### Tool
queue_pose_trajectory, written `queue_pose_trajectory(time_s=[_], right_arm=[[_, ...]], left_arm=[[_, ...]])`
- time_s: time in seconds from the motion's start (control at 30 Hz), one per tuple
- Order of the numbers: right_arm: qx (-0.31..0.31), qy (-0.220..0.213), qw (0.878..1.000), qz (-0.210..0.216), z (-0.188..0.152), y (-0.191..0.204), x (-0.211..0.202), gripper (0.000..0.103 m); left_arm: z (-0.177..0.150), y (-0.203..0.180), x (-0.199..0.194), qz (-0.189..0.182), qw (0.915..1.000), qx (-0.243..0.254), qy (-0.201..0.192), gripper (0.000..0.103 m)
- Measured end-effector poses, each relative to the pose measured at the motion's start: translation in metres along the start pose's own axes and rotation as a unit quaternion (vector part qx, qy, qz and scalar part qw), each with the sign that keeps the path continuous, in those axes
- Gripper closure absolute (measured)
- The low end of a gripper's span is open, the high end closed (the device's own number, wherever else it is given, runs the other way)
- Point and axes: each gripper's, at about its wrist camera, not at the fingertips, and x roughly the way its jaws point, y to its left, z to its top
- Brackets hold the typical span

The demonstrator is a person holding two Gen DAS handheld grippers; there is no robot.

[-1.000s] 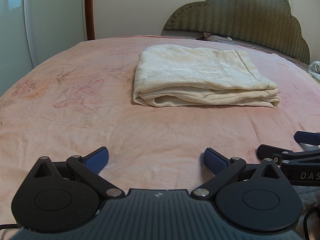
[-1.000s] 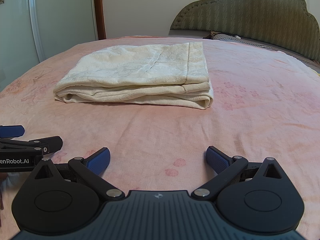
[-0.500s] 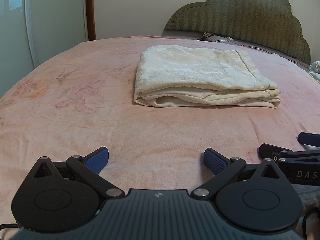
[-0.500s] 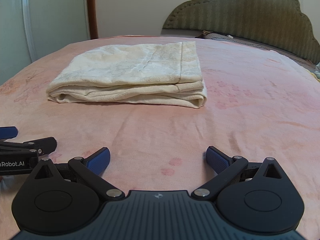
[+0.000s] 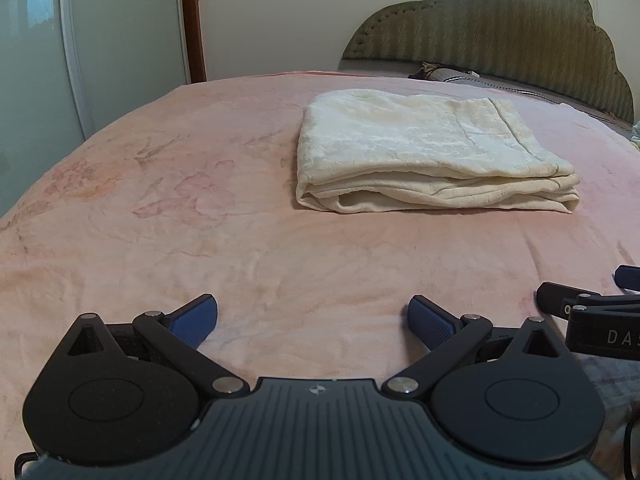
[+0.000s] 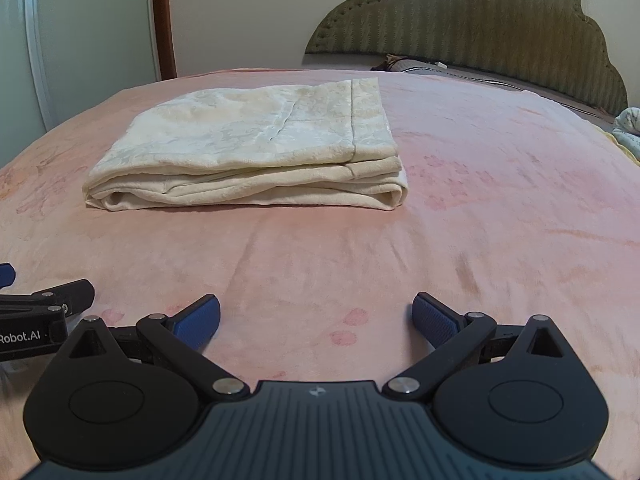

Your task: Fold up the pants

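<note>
The cream pants (image 5: 424, 152) lie folded in a flat rectangular stack on the pink bedspread (image 5: 160, 208), ahead and to the right in the left wrist view. They also show in the right wrist view (image 6: 256, 148), ahead and to the left. My left gripper (image 5: 313, 318) is open and empty, low over the bedspread, well short of the pants. My right gripper (image 6: 316, 318) is open and empty, also short of the pants. Each gripper shows at the edge of the other's view.
A green padded headboard (image 5: 500, 36) stands behind the bed, with a pillow edge (image 6: 424, 66) below it. A pale wardrobe door (image 5: 100, 48) stands at the left. A patterned cloth (image 6: 630, 122) lies at the far right of the bed.
Both grippers have drifted slightly; the pants sit a little further right in the left view and further left in the right view. Both stay open, pants unmoved.
</note>
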Motion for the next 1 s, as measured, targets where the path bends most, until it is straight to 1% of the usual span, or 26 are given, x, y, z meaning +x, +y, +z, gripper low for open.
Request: queue_pose_trajectory(time_s=[0.23,1.0], right_arm=[[0.0,-0.002,1.0,0.003,-0.001,-0.0019,-0.0001,0.0],[0.005,-0.007,1.0,0.011,-0.0022,-0.0045,-0.0025,0.0]], left_arm=[[-0.0005,0.0021,0.0012,-0.005,1.0,-0.008,0.001,0.0],[-0.0007,0.0021,0.0011,-0.006,0.9999,-0.01,0.002,0.0]])
